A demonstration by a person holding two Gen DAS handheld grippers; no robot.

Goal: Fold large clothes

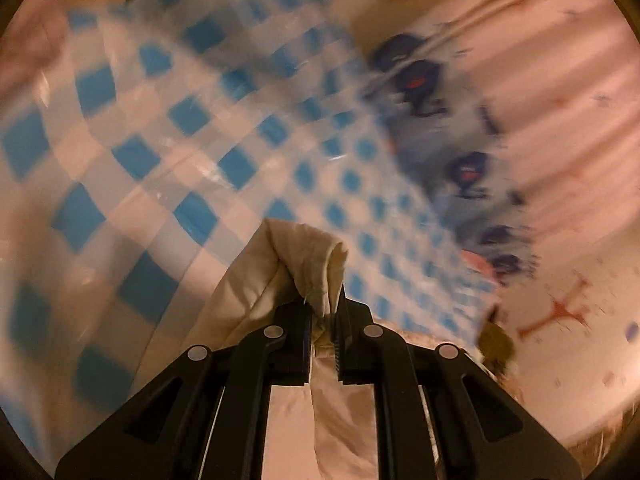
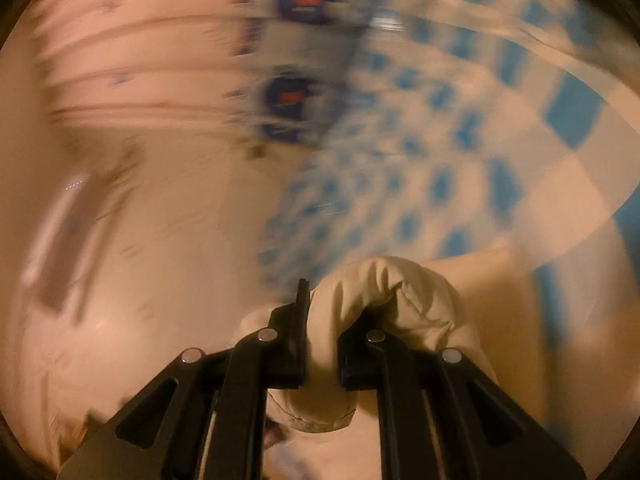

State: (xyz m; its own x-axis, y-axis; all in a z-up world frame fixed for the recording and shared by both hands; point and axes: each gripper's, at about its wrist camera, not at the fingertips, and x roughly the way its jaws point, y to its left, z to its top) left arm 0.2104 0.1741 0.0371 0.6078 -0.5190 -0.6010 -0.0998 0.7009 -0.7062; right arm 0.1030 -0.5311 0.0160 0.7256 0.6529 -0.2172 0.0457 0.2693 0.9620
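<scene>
A large blue-and-white checked cloth point(image 1: 192, 128) with a cream underside fills the left wrist view, blurred by motion. My left gripper point(image 1: 325, 312) is shut on a cream edge of the cloth point(image 1: 304, 256), which bunches up between the fingers. In the right wrist view the same checked cloth point(image 2: 460, 152) spreads at the upper right. My right gripper point(image 2: 323, 320) is shut on a thick cream fold of the cloth point(image 2: 384, 296) that bulges over the right finger.
A pink sheet point(image 1: 568, 80) with small printed motifs lies under the cloth, also in the right wrist view point(image 2: 120, 80). A grey fabric point(image 1: 460, 128) with dark blue prints lies beside the checked cloth. A pale oblong object point(image 2: 60, 240) shows blurred at the left.
</scene>
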